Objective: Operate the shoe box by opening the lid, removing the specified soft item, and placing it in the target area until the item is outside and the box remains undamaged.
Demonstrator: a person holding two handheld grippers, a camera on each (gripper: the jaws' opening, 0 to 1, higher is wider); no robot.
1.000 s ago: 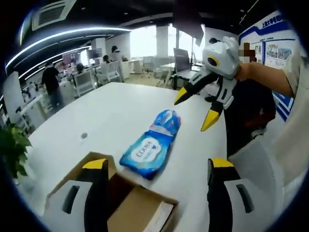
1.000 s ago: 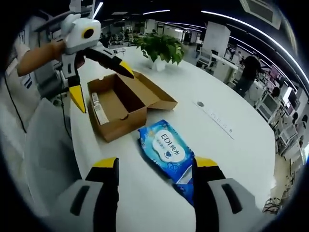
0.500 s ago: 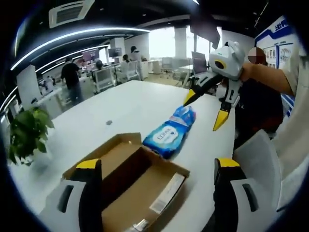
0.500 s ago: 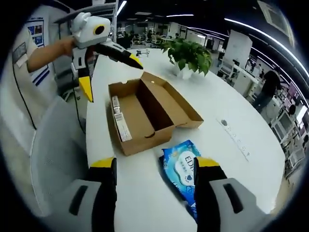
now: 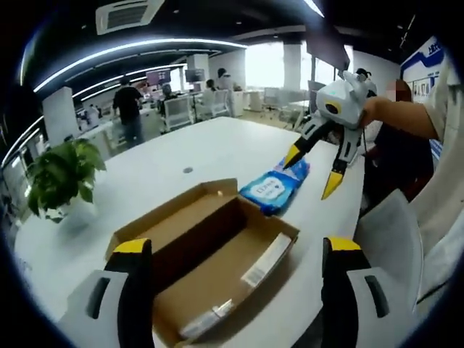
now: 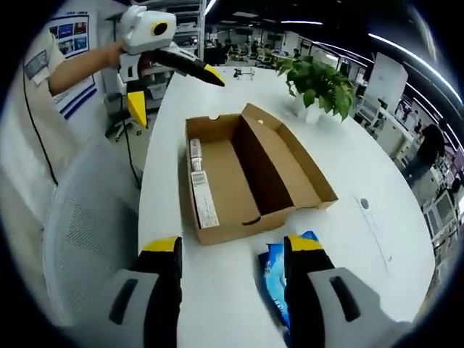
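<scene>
Brown cardboard shoe box (image 5: 217, 254) is sitting open on the white tabletop (image 5: 181, 156), its flap-lid folded back flat beside the tray, and nothing much seems to be lying inside apart from a white label strip along one inner wall. In the right gripper view the same box (image 6: 246, 174) is lying lengthwise ahead of the jaws. The blue soft pack of wet wipes (image 5: 274, 190) is already lying outside on the table, just beside the box's far corner; from the other side it's peeking out (image 6: 277, 279) close to the near end of the box, partly hidden behind a jaw.

Left gripper (image 5: 232, 250) is hovering over the box with its yellow-tipped jaws spread wide, pinching nothing. Right gripper (image 6: 233, 246) is doing the same, jaws apart and empty; it's also showing (image 5: 313, 170) above the wipes, held by a hand (image 5: 373, 109). A green potted plant (image 5: 61, 174) is standing further off on the table
</scene>
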